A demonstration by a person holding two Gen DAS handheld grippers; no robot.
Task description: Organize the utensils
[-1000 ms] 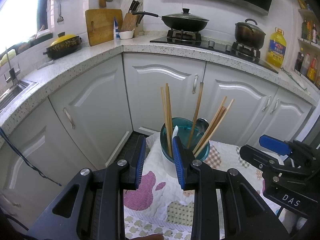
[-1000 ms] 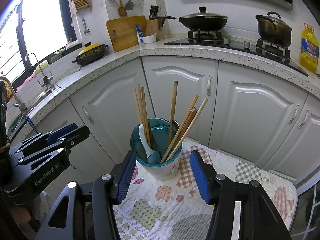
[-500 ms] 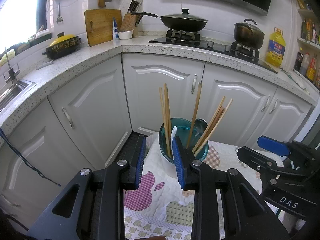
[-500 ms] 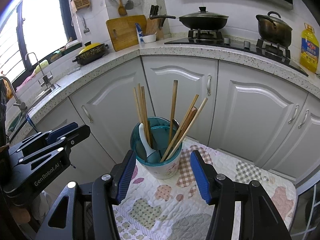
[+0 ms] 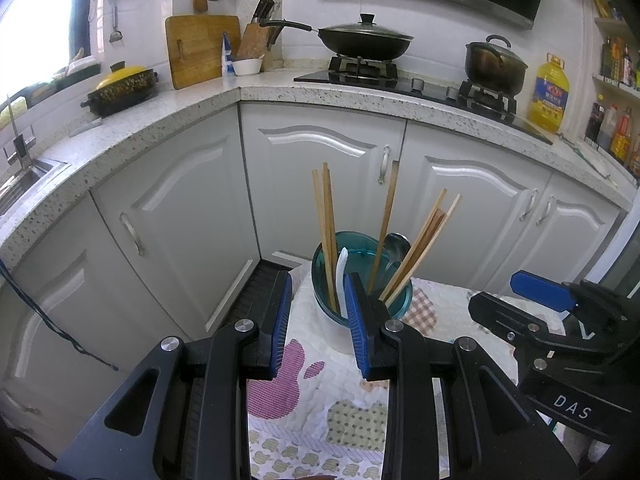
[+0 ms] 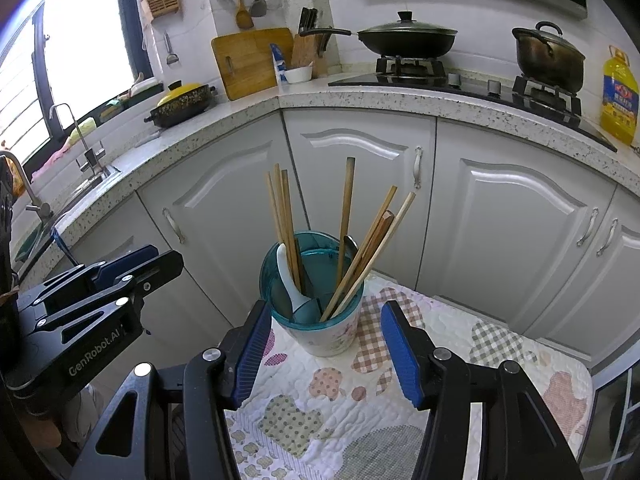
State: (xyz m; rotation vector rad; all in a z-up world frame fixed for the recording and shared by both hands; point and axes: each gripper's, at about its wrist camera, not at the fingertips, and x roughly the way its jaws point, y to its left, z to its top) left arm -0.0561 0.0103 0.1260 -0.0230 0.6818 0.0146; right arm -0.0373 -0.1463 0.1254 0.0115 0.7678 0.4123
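A teal-rimmed utensil cup (image 6: pixel 326 330) stands on a patchwork cloth (image 6: pixel 360 400). It holds several wooden chopsticks (image 6: pixel 346 220), a white spoon (image 6: pixel 290 284) and a metal spoon (image 5: pixel 396 246). My right gripper (image 6: pixel 326 354) is open and empty, its blue pads either side of the cup's base, just in front of it. My left gripper (image 5: pixel 316 320) is open and empty, left of the cup (image 5: pixel 360 280). The chopsticks (image 5: pixel 326 216) lean apart in the cup.
White kitchen cabinets (image 6: pixel 500 220) stand behind the cloth-covered table. The worktop above carries a wok (image 6: pixel 406 38), a pot (image 6: pixel 548 54), an oil bottle (image 6: pixel 618 94) and a cutting board (image 6: pixel 250 60). A sink (image 6: pixel 36 216) lies at the left.
Almost nothing differs. The left wrist view has shifted a little, so the cup sits slightly lower-left in it. Both grippers stay open and empty.
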